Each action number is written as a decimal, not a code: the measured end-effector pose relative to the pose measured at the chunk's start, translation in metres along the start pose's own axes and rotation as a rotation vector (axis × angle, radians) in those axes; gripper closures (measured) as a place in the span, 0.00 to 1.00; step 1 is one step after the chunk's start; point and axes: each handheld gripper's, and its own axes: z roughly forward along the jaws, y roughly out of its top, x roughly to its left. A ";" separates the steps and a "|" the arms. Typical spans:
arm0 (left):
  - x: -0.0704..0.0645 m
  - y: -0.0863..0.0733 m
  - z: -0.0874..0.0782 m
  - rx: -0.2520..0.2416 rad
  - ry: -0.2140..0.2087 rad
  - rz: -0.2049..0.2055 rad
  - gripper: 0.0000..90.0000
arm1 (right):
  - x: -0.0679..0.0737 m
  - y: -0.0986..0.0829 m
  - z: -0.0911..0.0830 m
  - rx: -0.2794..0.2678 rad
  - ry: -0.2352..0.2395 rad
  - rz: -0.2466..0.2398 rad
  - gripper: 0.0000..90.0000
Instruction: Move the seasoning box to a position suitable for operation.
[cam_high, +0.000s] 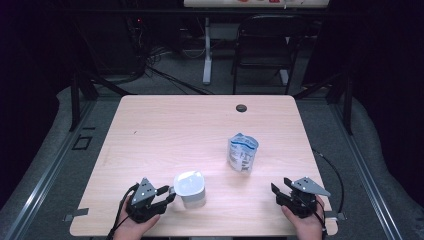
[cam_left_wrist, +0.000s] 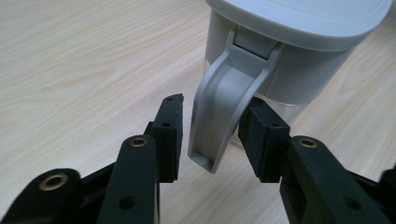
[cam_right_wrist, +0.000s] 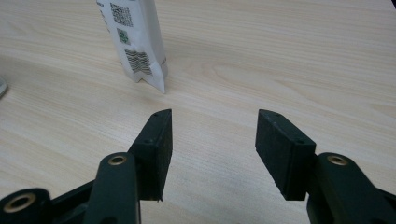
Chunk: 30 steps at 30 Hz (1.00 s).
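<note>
At the near edge of the table, around 7 o'clock from its centre, your left gripper has its jaws either side of the handle of the white jug. In the left gripper view the right pad looks to be touching the handle or just off it, while a gap shows at the left pad, so the jaws are spread and not yet clamped. The jug stands upright with its lid on, touching the table, near the front edge. Your right gripper sits at about 5 o'clock, jaws wide apart and holding nothing, over bare wood. The printed pouch stands upright at roughly 2 o'clock from the jug, well apart from both grippers; in the right gripper view it is ahead and to the left. Judged from this, the work is at its start: approach to the handle made, grasp not closed, jug unlifted, pouch untouched. Closing on the handle looks like the step in hand.
</note>
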 end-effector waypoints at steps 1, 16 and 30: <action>0.000 0.000 0.000 0.000 0.000 0.000 0.67 | 0.000 0.000 0.000 -0.004 0.002 0.004 0.51; 0.002 0.006 -0.011 -0.017 -0.042 0.003 0.63 | 0.000 0.001 -0.002 -0.007 -0.001 -0.002 0.51; 0.007 0.012 -0.027 -0.069 -0.026 -0.013 0.63 | -0.001 0.001 -0.002 -0.013 0.000 0.004 0.52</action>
